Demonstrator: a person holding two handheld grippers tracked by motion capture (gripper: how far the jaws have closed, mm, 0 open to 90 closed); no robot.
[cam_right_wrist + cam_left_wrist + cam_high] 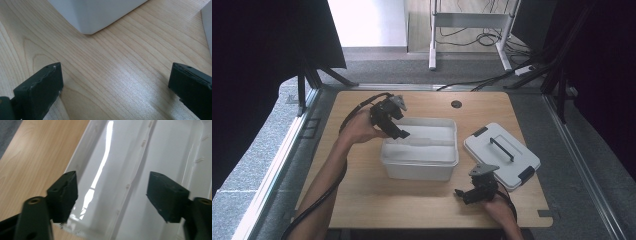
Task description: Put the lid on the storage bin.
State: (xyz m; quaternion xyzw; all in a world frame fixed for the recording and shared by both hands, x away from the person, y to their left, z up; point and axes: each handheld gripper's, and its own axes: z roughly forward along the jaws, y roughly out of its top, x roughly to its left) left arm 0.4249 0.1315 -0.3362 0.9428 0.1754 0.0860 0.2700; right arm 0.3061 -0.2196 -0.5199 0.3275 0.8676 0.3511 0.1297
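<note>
White bin [420, 160] — left tongs [403, 134] released above rim | right tongs [459, 193] released, low over table [362, 195]

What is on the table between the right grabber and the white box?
Nothing. In the right gripper view, bare wooden table runs from the right gripper up to the white box. The high view shows the same bare stretch.

White bin [420, 165], pale wood table [402, 200]
</note>
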